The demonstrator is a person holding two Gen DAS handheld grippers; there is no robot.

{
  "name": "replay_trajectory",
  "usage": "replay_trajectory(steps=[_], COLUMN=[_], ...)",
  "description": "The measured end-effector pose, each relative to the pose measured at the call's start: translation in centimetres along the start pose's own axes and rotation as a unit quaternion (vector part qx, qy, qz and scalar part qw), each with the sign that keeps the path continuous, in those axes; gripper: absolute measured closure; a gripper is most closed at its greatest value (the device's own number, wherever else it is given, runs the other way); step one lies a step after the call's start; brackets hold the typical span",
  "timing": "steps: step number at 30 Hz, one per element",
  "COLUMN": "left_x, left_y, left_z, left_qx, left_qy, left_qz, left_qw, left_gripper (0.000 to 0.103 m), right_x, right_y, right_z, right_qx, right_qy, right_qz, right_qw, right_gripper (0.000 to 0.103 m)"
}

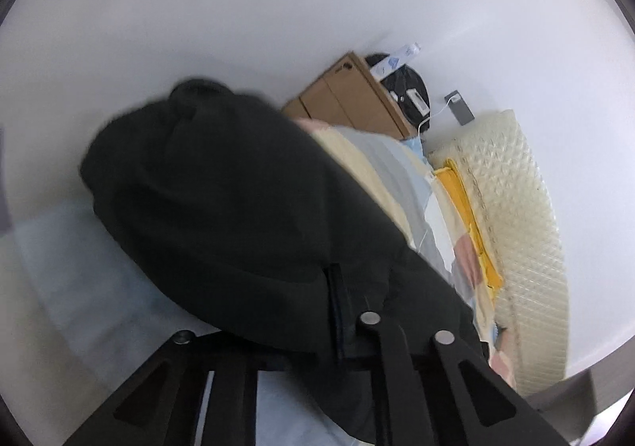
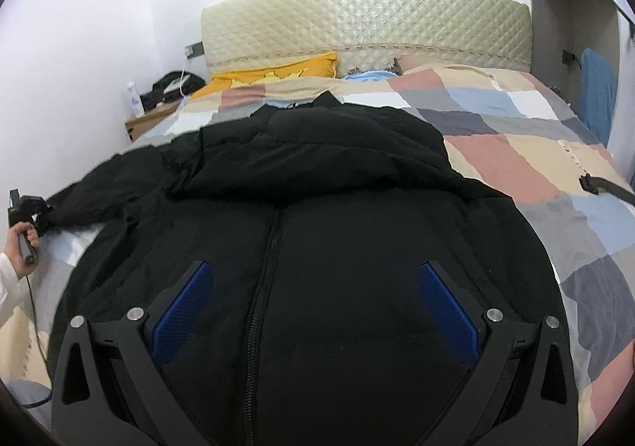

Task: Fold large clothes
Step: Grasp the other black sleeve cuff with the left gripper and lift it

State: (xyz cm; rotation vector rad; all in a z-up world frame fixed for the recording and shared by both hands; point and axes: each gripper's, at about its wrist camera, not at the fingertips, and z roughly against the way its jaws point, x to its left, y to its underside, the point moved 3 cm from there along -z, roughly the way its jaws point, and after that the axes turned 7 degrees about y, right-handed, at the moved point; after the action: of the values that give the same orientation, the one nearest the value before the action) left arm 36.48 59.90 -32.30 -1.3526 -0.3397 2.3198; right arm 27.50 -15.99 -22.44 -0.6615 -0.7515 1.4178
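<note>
A home bedroom is shown: a bed (image 2: 535,176) with patchwork quilt, quilted headboard (image 2: 365,17) and a yellow pillow (image 2: 278,70) are seen.

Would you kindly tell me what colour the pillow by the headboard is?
Yellow; the pillow shows best in the right wrist view.

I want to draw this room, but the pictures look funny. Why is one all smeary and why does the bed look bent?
In the left wrist view the black jacket is smeared at its edges, likely motion blur, and the whole scene is tilted. In the right wrist view the jacket and the checked quilt look sharp, but the fisheye lens bows the headboard and darkens the corners.
</note>
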Motion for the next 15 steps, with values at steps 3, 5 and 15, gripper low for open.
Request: replay_trajectory(steps=[3, 5, 15], left_x=[-2.7, -4.6, -14.6], left_y=[-0.4, -0.6, -1.1], left_z=[1.5, 2.3, 7.7], left_qx=[-0.020, -0.026, -0.056], left_qy=[-0.010, -0.015, 0.001], left_qz=[-0.016, -0.032, -0.089], left_qw=[0.9996, 0.9990, 0.9945], left_gripper=[0.093, 0.094, 0.094], right_x=[-0.3, -0.2, -3.3], right_y=[-0.5, -0.6, -1.4], right_z=[0.8, 1.3, 4.1], right_qx=[-0.010, -0.015, -0.038], right_qy=[-0.003, -0.009, -0.032], right_qz=[0.009, 0.026, 0.002], right_qw=[1.000, 1.000, 0.999], right_gripper=[0.000, 0.000, 0.000])
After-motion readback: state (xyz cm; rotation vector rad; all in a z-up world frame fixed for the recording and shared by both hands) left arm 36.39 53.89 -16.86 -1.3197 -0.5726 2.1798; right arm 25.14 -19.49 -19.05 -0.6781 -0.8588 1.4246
